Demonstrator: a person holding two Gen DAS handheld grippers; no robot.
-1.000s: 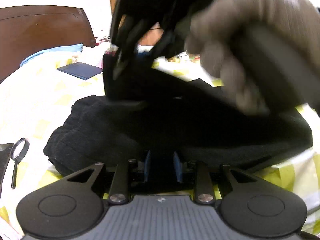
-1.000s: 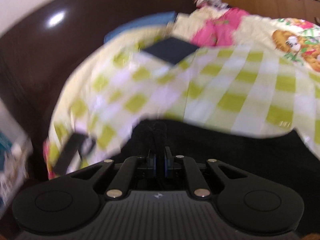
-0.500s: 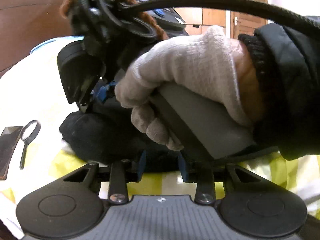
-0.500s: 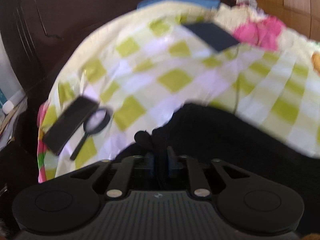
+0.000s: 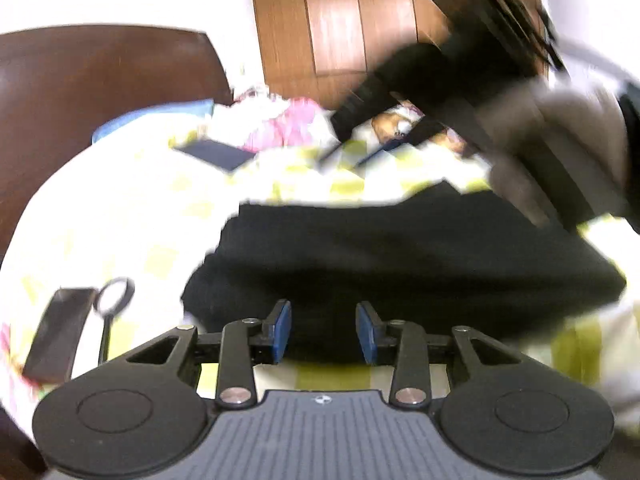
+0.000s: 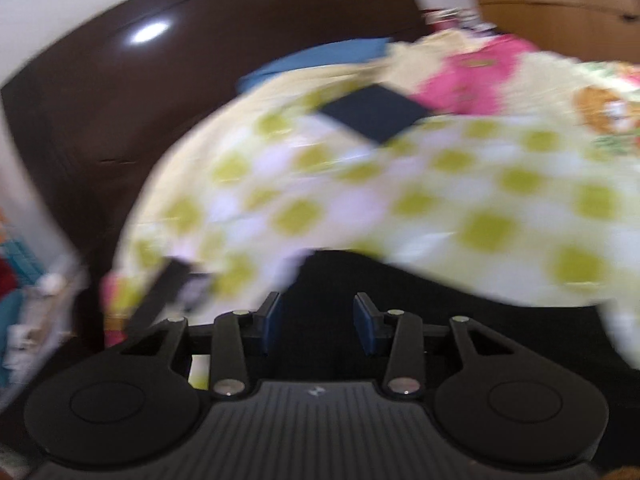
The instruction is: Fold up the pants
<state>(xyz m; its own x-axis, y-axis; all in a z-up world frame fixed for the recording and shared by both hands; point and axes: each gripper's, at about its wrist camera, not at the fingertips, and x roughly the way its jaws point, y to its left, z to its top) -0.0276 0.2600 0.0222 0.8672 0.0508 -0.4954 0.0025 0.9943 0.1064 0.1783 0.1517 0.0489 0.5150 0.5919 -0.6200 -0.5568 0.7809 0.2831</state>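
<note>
The black pants (image 5: 400, 260) lie bunched on the green-checked bedsheet (image 6: 440, 184). The left gripper (image 5: 323, 332) and the right gripper (image 6: 316, 322) are both spread, empty, over the pants' near edge.

A bed sheet (image 5: 132, 208) checked in yellow-green and white covered the bed, with a dark wooden headboard (image 5: 100, 80) rising at ten o'clock and wood-panelled doors (image 5: 340, 20) at twelve. A dark flat rectangle (image 5: 212, 154) lay on the sheet toward eleven o'clock, just beside pink cloth (image 5: 280, 128) and a blue cloth (image 5: 156, 120). At eight o'clock a black phone (image 5: 56, 332) lay just beside a magnifying glass (image 5: 114, 300), both blurred.
</note>
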